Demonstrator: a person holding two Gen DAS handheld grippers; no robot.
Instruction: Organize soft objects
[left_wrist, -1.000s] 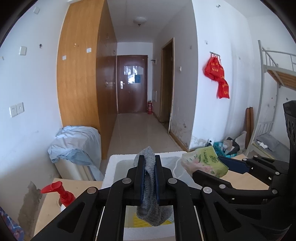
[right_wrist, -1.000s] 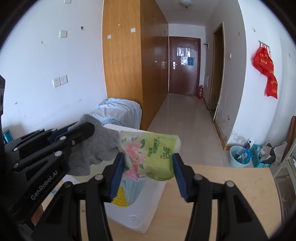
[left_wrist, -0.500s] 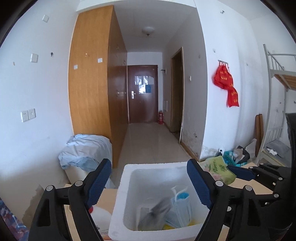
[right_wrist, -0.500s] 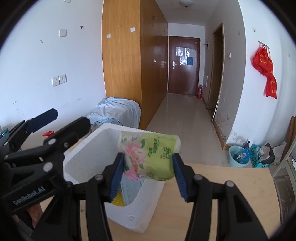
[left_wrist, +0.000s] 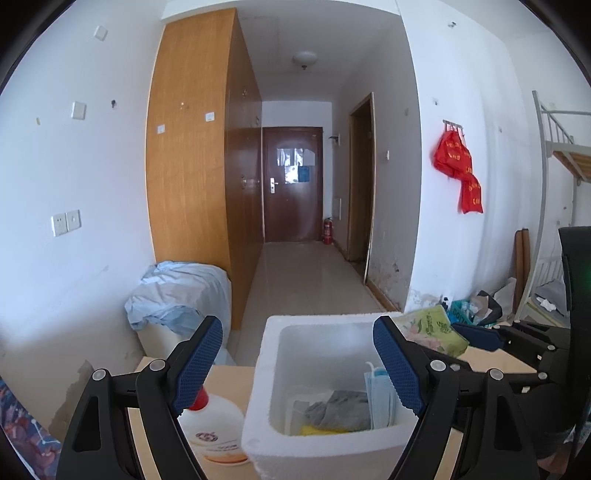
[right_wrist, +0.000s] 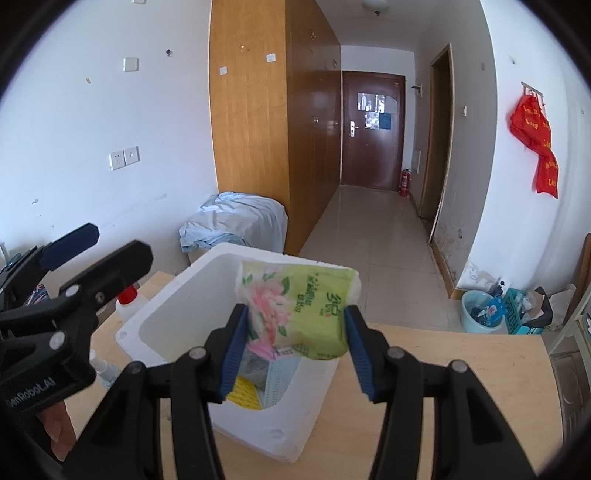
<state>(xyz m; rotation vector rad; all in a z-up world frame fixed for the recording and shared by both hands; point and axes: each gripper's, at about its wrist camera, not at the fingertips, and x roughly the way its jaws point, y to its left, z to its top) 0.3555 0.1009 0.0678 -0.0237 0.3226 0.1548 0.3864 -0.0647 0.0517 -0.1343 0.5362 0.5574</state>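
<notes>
The left gripper (left_wrist: 297, 356) hangs above the near edge of a white foam box (left_wrist: 266, 376) with its jaws spread wide and nothing between them. Inside the box lie a grey sock (left_wrist: 341, 408), a blue face mask (left_wrist: 376, 395) standing against the right wall, and something yellow (left_wrist: 321, 430) at the bottom. A white pump bottle (left_wrist: 212, 432) with a red top stands on the wooden table (right_wrist: 461, 369) just left of the box. The right gripper (right_wrist: 293, 338) is clenched on a green tissue pack (right_wrist: 299, 314) printed with pink flowers — the pack sits between the blue pads (right_wrist: 234, 350), held over the right side of the box, above the mask and the yellow thing. Beyond the table a pale blue sheet (left_wrist: 177, 295) covers something low against the wall — a wooden wardrobe (left_wrist: 195, 177) stands behind it
</notes>
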